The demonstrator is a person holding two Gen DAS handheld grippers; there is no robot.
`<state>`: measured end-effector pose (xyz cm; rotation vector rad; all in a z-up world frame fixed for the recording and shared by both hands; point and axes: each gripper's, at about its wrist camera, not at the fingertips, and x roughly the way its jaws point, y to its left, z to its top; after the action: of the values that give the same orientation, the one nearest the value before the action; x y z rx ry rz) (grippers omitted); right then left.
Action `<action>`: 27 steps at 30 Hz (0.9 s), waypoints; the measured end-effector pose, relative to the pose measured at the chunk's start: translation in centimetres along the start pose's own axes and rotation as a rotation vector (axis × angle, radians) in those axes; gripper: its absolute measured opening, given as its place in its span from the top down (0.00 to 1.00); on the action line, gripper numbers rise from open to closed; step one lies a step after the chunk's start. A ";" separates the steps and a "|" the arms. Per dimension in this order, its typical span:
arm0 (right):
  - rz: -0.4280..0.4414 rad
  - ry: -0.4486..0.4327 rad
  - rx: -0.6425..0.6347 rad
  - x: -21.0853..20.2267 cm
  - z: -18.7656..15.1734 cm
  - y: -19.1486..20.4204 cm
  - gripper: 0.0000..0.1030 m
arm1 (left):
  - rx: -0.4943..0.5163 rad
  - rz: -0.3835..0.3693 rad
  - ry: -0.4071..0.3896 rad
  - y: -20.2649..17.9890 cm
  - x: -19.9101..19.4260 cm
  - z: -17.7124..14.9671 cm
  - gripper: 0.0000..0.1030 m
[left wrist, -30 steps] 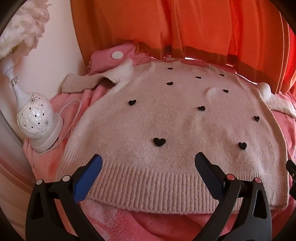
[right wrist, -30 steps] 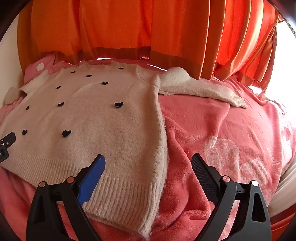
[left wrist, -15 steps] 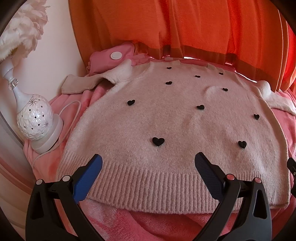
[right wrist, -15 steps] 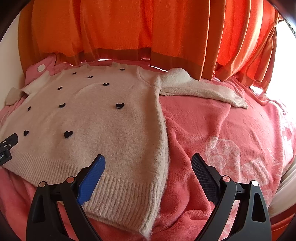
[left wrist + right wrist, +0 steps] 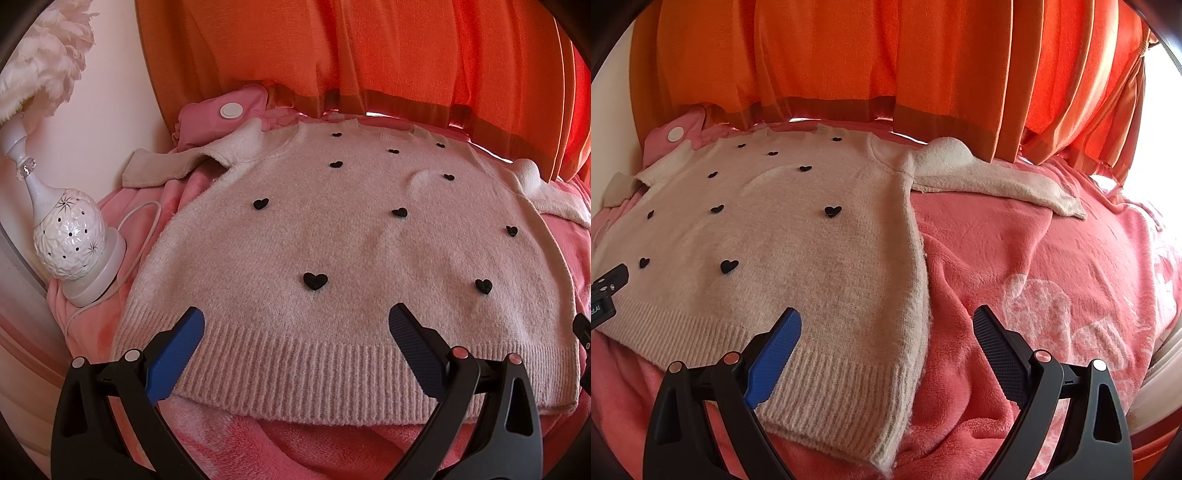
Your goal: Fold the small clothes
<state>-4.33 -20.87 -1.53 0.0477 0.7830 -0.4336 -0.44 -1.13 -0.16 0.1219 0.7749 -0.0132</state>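
Observation:
A cream knit sweater (image 5: 351, 251) dotted with small black hearts lies flat, front up, on a pink fleece blanket (image 5: 1052, 280), both sleeves spread outward. My left gripper (image 5: 297, 321) hovers open over the ribbed hem near its left half, holding nothing. In the right wrist view the same sweater (image 5: 798, 258) fills the left side, its right sleeve (image 5: 997, 181) stretched across the blanket. My right gripper (image 5: 886, 321) stands open above the sweater's lower right corner and side edge, nothing between its fingers.
A white ceramic lamp (image 5: 70, 236) with a cord stands at the blanket's left edge by the wall. Orange curtains (image 5: 886, 55) hang behind. A pink cushion with a white button (image 5: 231, 110) sits beyond the left sleeve. Bare blanket stretches right of the sweater.
Both views have shifted slightly; the sweater sits a touch higher and flatter in frame. Both grippers have stayed open and hold nothing.

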 end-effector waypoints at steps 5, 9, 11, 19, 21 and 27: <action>0.001 -0.001 0.000 0.0 0.0 0.0 0.11 | 0.002 -0.002 0.000 0.0 0.0 -0.1 0.05; -0.001 -0.002 0.000 0.0 -0.1 0.0 0.11 | 0.002 -0.001 0.000 0.0 0.0 -0.1 0.05; 0.000 -0.002 0.000 0.0 -0.1 0.0 0.11 | 0.002 -0.002 0.000 0.0 0.0 -0.1 0.05; -0.001 -0.003 -0.001 0.0 -0.1 0.1 0.11 | 0.002 -0.001 0.000 -0.1 0.0 -0.1 0.05; -0.001 -0.002 -0.001 0.0 -0.1 0.1 0.11 | 0.003 -0.002 0.000 -0.1 0.0 -0.1 0.05; -0.001 -0.003 -0.001 0.0 -0.1 0.1 0.11 | 0.006 -0.001 0.001 -0.3 0.0 -0.2 0.05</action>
<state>-4.37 -20.75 -1.59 0.0454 0.7808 -0.4343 -0.57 -1.37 -0.35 0.1274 0.7763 -0.0159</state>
